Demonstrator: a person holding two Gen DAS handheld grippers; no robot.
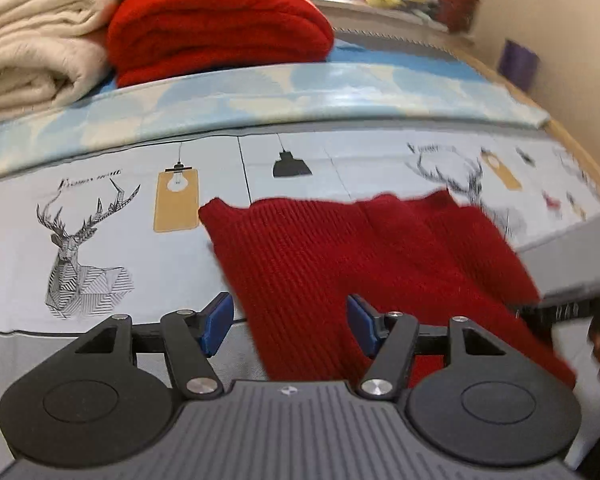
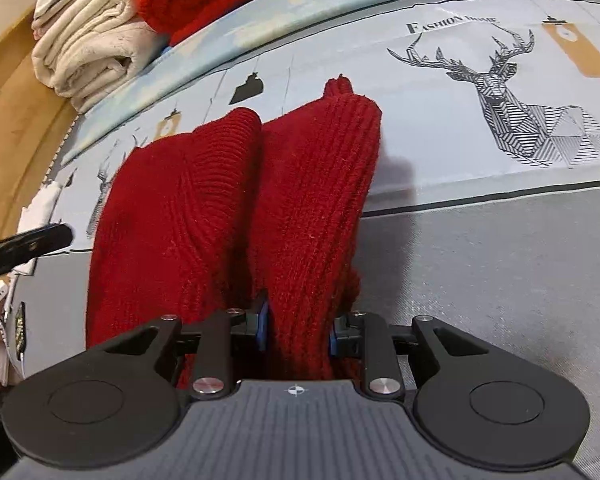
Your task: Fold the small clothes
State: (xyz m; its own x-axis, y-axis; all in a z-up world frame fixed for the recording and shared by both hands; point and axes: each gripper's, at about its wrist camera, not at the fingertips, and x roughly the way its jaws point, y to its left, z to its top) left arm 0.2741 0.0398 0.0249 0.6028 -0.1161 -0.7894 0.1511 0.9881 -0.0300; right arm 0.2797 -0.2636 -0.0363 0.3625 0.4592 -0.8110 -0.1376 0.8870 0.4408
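While the right gripper (image 2: 298,330) pinches a bunched fold of the red knit (image 2: 300,200), the left gripper (image 1: 288,326) hangs open and empty; lifting one-sided may drag it crooked.

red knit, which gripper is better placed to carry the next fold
Right, probably. The right gripper is already shut on a bunched fold of the red knit, so it can carry that edge over. The left gripper is open, its pads clear of the cloth.
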